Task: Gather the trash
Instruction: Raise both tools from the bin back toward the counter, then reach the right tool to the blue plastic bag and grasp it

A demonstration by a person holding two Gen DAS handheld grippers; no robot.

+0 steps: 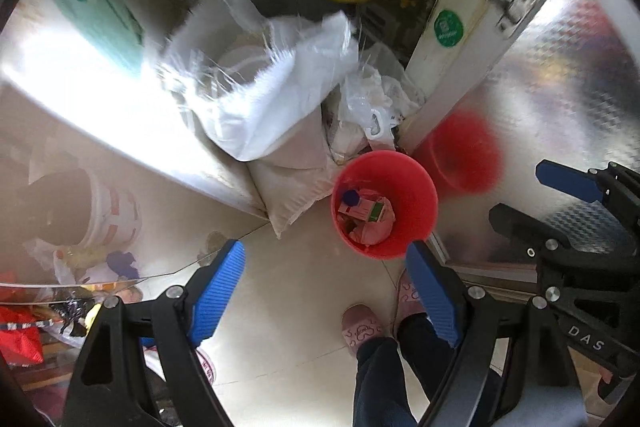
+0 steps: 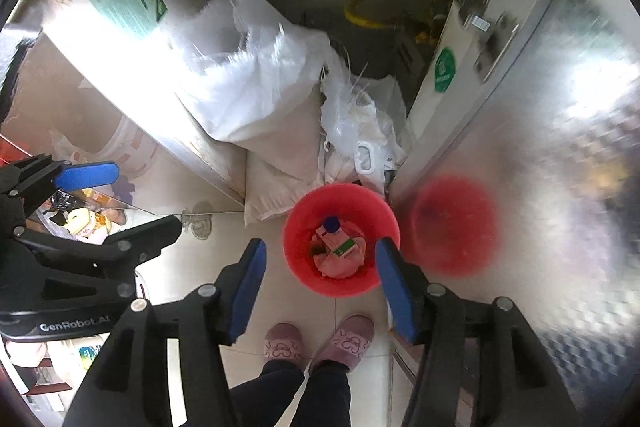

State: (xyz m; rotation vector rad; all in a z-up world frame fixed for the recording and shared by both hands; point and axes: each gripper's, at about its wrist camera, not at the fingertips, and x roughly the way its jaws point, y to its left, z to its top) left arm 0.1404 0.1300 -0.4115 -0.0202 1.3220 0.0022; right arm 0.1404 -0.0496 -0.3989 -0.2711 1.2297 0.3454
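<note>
A red bin (image 1: 416, 187) stands on the tiled floor below both grippers; it also shows in the right wrist view (image 2: 304, 211). Inside it lie a pink-and-green carton (image 1: 366, 211), a blue-capped item (image 1: 351, 197) and pink crumpled trash (image 2: 340, 265). My left gripper (image 1: 326, 287) is open and empty, high above the floor, near side of the bin. My right gripper (image 2: 320, 279) is open and empty, also above the bin. Each gripper shows in the other's view: the right one (image 1: 560, 195) at the right edge, the left one (image 2: 96, 195) at the left edge.
White woven sacks (image 1: 256, 95) and plastic bags (image 1: 372, 99) are piled behind the bin. A shiny metal door (image 1: 560, 107) stands right of it, reflecting the bin. A glass tabletop edge (image 1: 168, 273) with clutter lies left. The person's feet in pink slippers (image 2: 316, 343) stand below.
</note>
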